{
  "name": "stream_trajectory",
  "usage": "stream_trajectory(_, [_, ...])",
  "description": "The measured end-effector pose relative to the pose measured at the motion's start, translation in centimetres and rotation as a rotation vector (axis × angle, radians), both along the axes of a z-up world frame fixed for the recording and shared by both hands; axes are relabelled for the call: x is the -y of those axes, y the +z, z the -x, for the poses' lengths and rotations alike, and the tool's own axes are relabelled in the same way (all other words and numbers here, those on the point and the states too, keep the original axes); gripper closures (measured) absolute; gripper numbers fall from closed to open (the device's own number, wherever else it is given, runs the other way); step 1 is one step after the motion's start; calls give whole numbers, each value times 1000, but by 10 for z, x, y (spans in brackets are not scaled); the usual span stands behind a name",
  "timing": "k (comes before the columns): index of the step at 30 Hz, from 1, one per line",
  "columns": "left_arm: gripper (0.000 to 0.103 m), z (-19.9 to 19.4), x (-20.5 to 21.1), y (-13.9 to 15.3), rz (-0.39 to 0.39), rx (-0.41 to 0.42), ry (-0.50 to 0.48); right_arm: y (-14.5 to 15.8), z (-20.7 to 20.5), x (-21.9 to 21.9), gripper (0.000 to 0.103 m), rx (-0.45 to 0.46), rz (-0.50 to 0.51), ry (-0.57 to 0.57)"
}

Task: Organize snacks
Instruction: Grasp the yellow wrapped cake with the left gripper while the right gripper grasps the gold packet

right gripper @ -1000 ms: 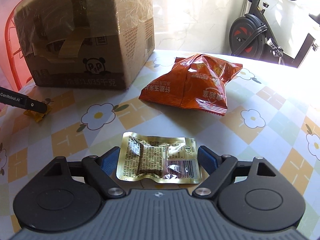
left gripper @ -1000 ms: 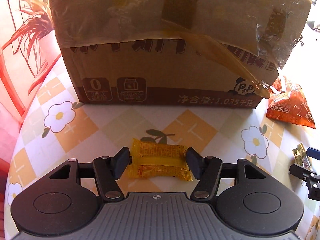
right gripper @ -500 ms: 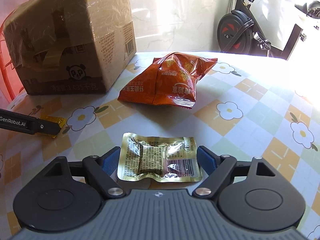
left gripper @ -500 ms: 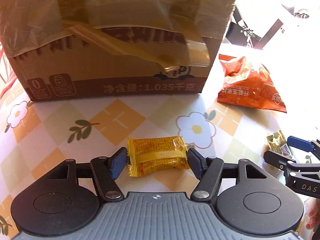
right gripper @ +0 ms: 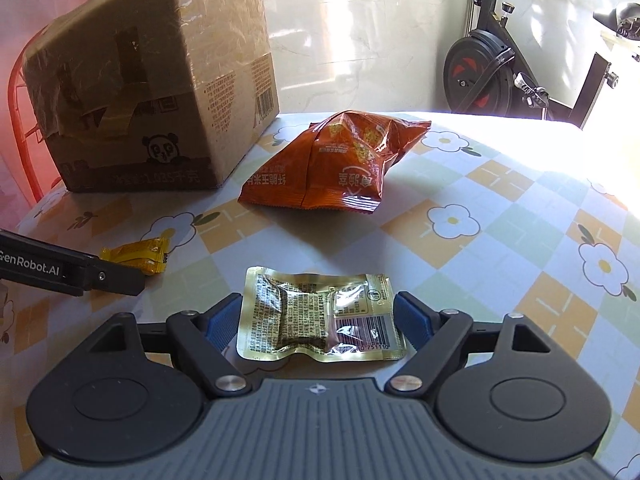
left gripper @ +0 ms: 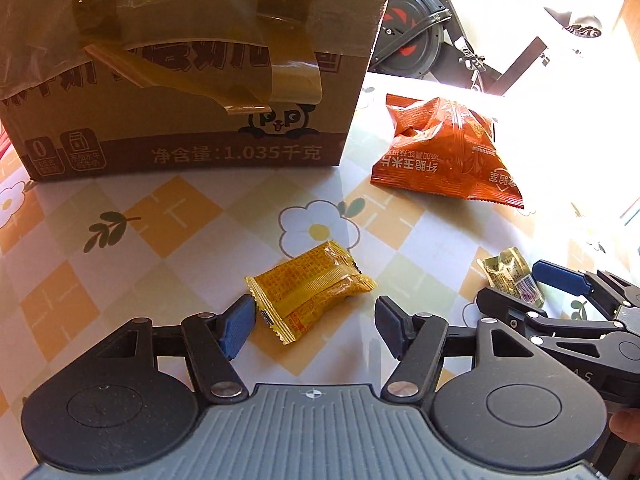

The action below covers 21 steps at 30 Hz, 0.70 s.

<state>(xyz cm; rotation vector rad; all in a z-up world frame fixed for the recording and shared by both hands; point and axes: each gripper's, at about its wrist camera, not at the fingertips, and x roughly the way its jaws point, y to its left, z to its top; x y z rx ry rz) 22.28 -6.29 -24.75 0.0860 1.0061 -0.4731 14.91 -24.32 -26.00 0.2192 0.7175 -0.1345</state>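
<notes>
Early stage: left tool (left gripper: 315,326) sitting apart around yellow pkt (left gripper: 310,294), right tool (right gripper: 319,318) apart around gold pkt (right gripper: 320,318); orange bag (right gripper: 340,168) lying untouched on surface (right gripper: 500,216) w/ box (right gripper: 152,92); nothing sorted yet.

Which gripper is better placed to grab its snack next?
Right. The right gripper squarely brackets the gold packet. The left gripper has the yellow candy skewed, mostly beyond its fingertips.

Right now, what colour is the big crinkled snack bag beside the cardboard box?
Orange-red with white print, the snack bag shows best in the right wrist view.
</notes>
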Motion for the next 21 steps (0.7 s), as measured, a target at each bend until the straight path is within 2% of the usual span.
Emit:
stream_trajectory(3, [35,6,0,5,7,14,-47,0,0,1,20,5,-7,-1])
stream_trajectory(7, [35,8,-2,16,-7,79,-109,-1,2,2,20,13,-14,-3])
stream_trajectory(16, [36,-13,6,-5,-66,98,-148,1,3,0,20,11,-16,4])
stream_trajectory(18, [43,-7,11,-7,-103,127,-135,2,3,-1,20,13,-13,9])
stream_trajectory(20, [62,0,14,-5,-97,130,-127,4,4,-3,20,24,-1,24])
stream_trajectory(21, [63,3,16,-4,-100,123,-120,5,5,-4,20,31,4,31])
